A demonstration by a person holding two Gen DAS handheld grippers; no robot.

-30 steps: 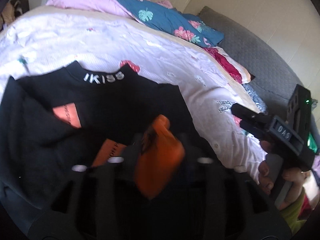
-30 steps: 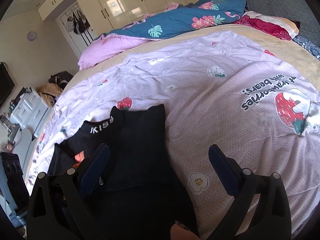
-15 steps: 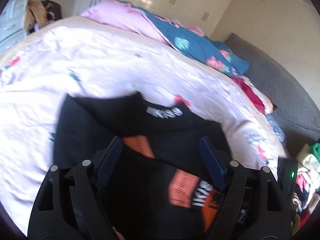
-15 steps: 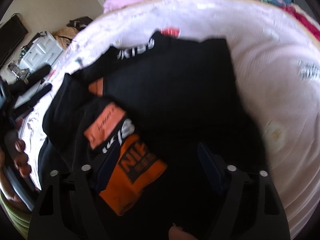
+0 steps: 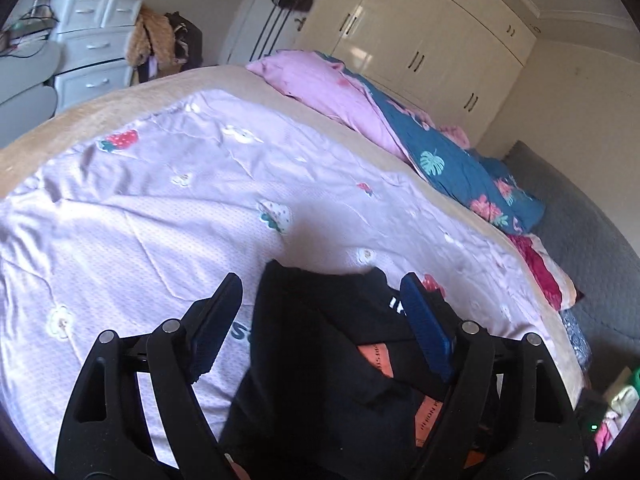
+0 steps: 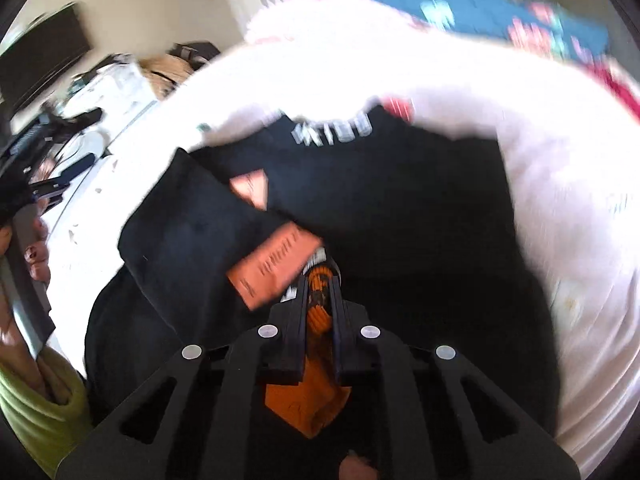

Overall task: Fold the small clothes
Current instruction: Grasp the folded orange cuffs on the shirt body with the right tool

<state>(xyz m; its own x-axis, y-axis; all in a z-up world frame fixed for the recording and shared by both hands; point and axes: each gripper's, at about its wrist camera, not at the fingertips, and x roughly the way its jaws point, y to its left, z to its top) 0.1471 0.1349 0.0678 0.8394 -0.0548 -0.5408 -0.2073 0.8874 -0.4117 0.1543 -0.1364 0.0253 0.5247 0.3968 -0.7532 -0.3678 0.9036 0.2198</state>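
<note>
Left gripper: your left gripper (image 5: 320,320) hangs above the bed with its blue-padded fingers (image 5: 424,324) spread wide and nothing between them; the near corner of the shirt lies below the gap.

Right gripper: your right gripper (image 6: 320,280) is clamped tight on a bunched fold of the orange printed fabric (image 6: 318,304), which spills out behind the jaws in a crumpled point.

Shirt: the black shirt (image 6: 400,208) lies spread on the bed, collar away from you, white lettering on the neckband (image 6: 332,130). In the right wrist view the picture is smeared with motion, so the letters cannot be read.

Folds: you can see one side panel of the shirt turned over the body, with salmon-orange labels (image 6: 276,264) showing at the overlap.

Bedspread: a pale lilac quilt (image 5: 160,208) printed with strawberries and small flowers carries the shirt.

Far side of bed: a pink blanket (image 5: 320,84) and a blue floral cover (image 5: 452,164) are heaped along the far edge.

Room: cream wardrobes (image 5: 420,28) stand behind the bed, and a white chest of drawers (image 5: 96,40) sits at the left.

Your left hand: seen at the edge of the right wrist view, your hand (image 6: 34,248) grips the other tool's handle, a yellow-green sleeve below it.
</note>
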